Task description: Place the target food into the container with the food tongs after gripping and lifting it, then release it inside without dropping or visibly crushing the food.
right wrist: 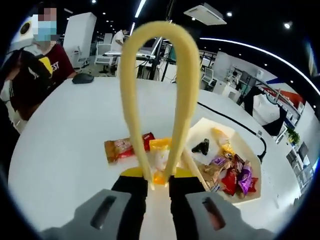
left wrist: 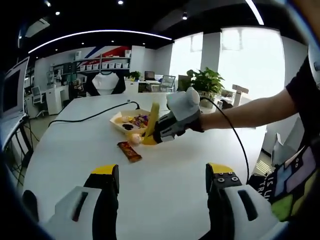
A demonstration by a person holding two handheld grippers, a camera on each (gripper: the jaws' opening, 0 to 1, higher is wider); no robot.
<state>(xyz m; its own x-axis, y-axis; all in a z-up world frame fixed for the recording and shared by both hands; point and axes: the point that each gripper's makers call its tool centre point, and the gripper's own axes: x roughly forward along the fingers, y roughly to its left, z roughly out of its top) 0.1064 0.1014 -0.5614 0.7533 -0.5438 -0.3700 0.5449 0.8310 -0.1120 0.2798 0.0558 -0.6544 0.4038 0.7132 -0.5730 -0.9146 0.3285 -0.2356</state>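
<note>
In the right gripper view my right gripper is shut on the handles of the yellow food tongs, whose loop arches up across the picture. A pale food item in a yellow wrapper lies on the white table between the tongs' arms. Just right of it is the cream hexagonal tray, holding several wrapped sweets. In the left gripper view my left gripper stands open and empty over bare table. There the right gripper, in a gloved hand, holds the tongs at the tray's near edge.
A brown and red snack packet lies left of the tongs, and shows as the snack packet in front of the tray. A black cable runs behind the tray. A seated person and a dark object are at the table's far side.
</note>
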